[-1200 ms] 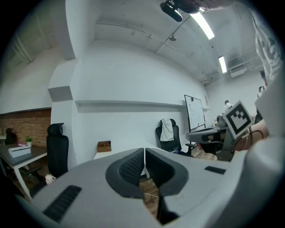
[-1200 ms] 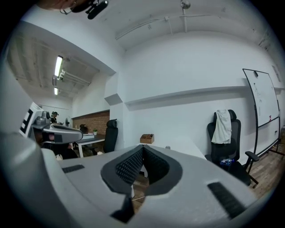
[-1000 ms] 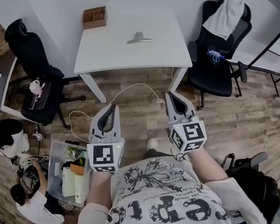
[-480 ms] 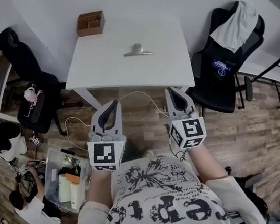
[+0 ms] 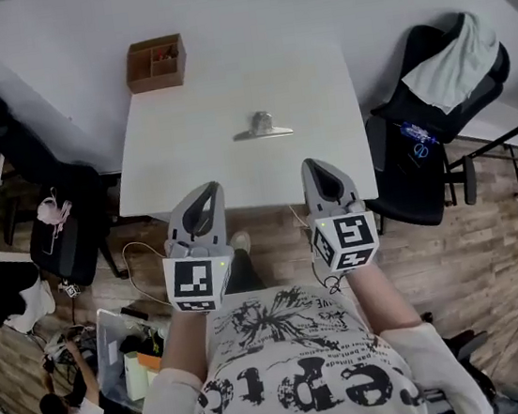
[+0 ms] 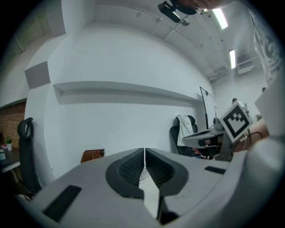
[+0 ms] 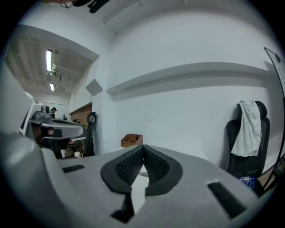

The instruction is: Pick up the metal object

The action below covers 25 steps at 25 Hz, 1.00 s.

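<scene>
A metal clip (image 5: 263, 127) lies near the middle of the white table (image 5: 186, 154). My left gripper (image 5: 203, 195) hovers at the table's near edge, left of the clip and short of it. Its jaws are shut with nothing between them (image 6: 144, 153). My right gripper (image 5: 319, 171) hangs over the near edge too, just right of the clip's line, jaws shut and empty (image 7: 142, 150). In both gripper views the jaws hide most of the clip. Only a thin sliver of tabletop shows through them.
A brown wooden box (image 5: 155, 63) with compartments sits at the table's far left corner. A black chair (image 5: 437, 121) draped with a white cloth stands right of the table, another black chair (image 5: 34, 184) left. People and a bin of items occupy the floor at lower left.
The view has advanced toward the table. Both grippers, which hung over the wooden floor, now reach the table's near edge. Their jaws stayed shut.
</scene>
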### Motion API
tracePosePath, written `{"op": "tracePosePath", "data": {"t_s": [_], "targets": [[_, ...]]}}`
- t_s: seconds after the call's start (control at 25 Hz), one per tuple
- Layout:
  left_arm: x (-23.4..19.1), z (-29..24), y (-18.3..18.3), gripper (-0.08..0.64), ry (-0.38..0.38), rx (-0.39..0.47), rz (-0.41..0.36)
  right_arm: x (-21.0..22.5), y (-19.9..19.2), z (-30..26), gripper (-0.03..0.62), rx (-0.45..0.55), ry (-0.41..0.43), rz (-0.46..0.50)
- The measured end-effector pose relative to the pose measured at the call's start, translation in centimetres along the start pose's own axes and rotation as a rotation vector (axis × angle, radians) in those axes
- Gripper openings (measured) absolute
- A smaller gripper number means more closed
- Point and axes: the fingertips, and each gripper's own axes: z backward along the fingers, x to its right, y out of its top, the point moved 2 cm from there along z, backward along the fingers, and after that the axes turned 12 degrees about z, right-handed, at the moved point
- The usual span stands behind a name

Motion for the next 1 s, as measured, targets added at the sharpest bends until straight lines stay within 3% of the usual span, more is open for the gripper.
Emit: {"op": "tracePosePath", "data": {"t_s": [0.2, 0.44, 0.6, 0.84, 0.92, 1.0], "targets": [[-5.6, -7.0, 2.5, 0.012, -0.046, 0.024, -0.008, 1.5, 0.9, -8.6, -0.008, -0.047, -0.021, -0.02], [-11.3, -11.8, 2.2, 0.012, -0.071, 0.008, 0.001, 0.9, -0.3, -15.6, -0.008, -0.128, -0.003, -0.034], [-13.3, -13.6, 1.3, 0.012, -0.082, 0.007, -0.027, 0.2, -3.6, -18.3, -0.007, -0.231, 0.012, -0.029], [-15.4, -17.0, -0.7, 0.012, -0.116, -0.049, 0.025, 0.3, -10.0, -22.1, -0.001, -0.414, 0.008, -0.044], [-16.3, -17.8, -1.7, 0.012, -0.118, -0.06, 0.028, -0.2, -12.0, -23.3, 0.11, -0.469, 0.026, -0.06], [-17.0, -18.4, -2.7, 0.012, -0.119, -0.08, 0.035, -0.4, -13.7, -24.4, 0.158, -0.519, 0.026, -0.071]]}}
